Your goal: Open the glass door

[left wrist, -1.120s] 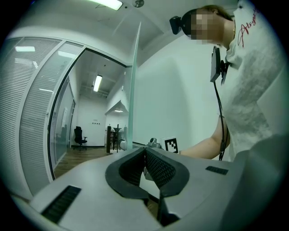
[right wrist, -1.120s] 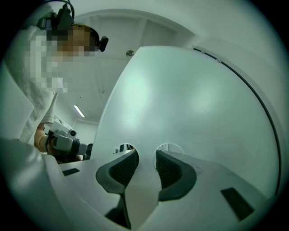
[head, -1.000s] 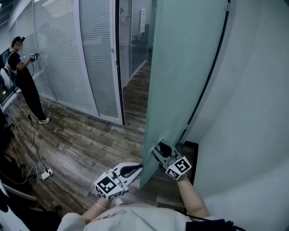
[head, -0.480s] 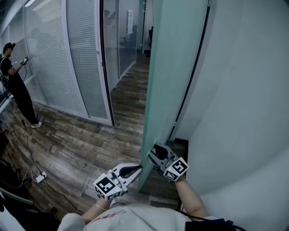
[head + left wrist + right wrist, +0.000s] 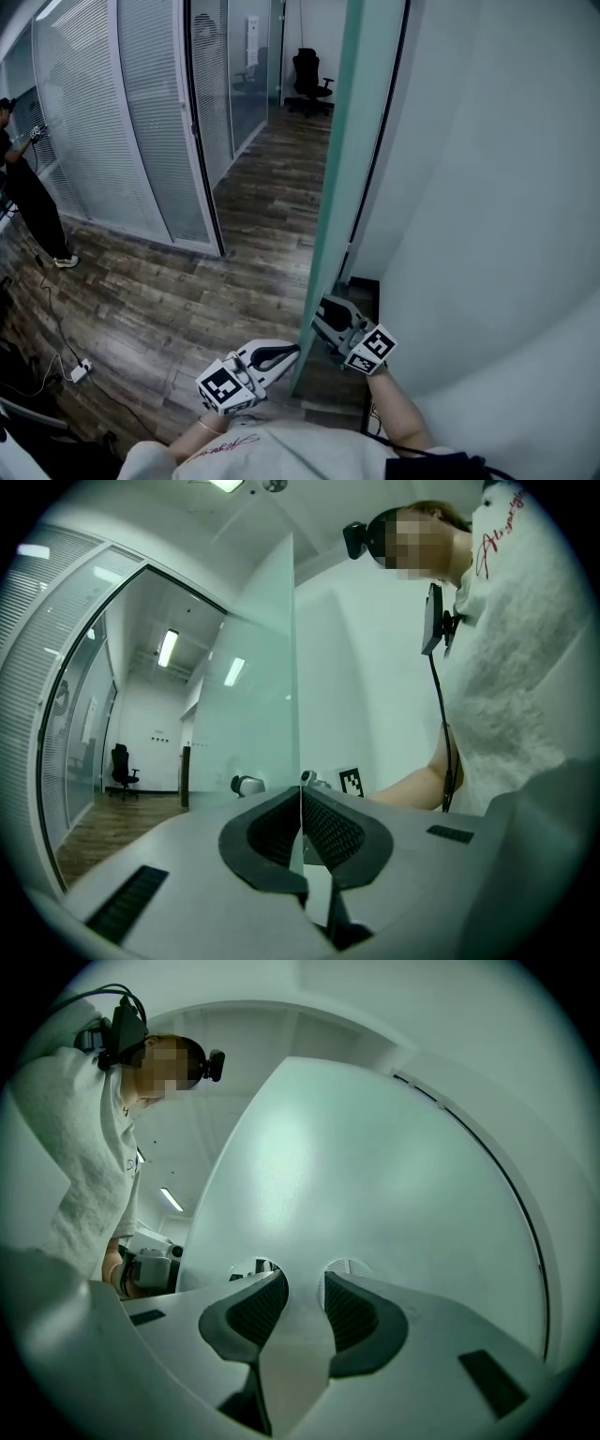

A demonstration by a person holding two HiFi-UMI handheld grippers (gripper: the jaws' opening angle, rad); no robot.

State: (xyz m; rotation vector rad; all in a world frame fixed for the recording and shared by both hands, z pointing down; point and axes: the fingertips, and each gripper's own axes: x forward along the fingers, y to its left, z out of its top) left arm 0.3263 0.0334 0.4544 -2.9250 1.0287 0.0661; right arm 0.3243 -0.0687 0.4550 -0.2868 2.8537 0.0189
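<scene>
The frosted glass door (image 5: 352,141) stands edge-on in the head view, swung close to the white wall on the right. My left gripper (image 5: 292,351) is at the door's free edge, low down. In the left gripper view the door (image 5: 253,696) runs as a thin edge between the pads, and the left gripper (image 5: 300,794) is shut on it. My right gripper (image 5: 321,317) is on the wall side of the door. In the right gripper view its tips (image 5: 305,1283) rest against the door's face (image 5: 375,1166), with a small gap and nothing between them.
A curved white wall (image 5: 506,187) is close on the right. Glass partitions with blinds (image 5: 141,122) line the left. A black office chair (image 5: 309,80) stands down the corridor. A person (image 5: 23,187) is at the far left, and a power strip (image 5: 80,370) lies on the wood floor.
The door has swung further toward the right wall and now shows edge-on, revealing the corridor and chair. Both grippers stayed at its lower edge.
</scene>
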